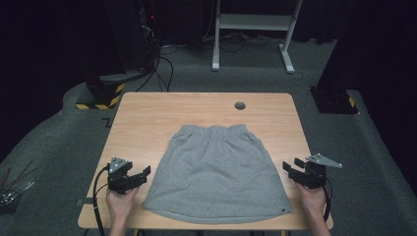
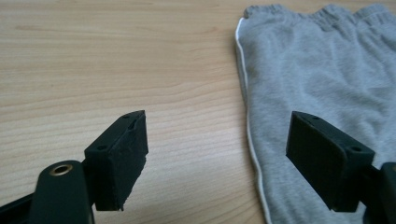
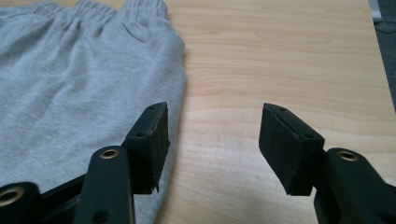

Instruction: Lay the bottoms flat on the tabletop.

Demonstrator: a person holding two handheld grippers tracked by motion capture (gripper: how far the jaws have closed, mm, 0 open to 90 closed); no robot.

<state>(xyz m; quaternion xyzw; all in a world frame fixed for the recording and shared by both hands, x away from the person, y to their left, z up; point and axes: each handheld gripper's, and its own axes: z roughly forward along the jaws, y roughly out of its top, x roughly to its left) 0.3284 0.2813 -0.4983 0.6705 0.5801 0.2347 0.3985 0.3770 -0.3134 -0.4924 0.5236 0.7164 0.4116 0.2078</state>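
Left tongs (image 1: 146, 173) and right tongs (image 1: 290, 166), gaping, flank the grey skirt (image 1: 216, 172).

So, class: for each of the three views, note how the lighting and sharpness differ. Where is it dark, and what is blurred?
High view: table and grey skirt evenly lit, room behind nearly black, picture a little soft. Left gripper view: bright, wood grain crisp, near jaws slightly soft. Right gripper view: equally bright, skirt waistband soft at the top edge.
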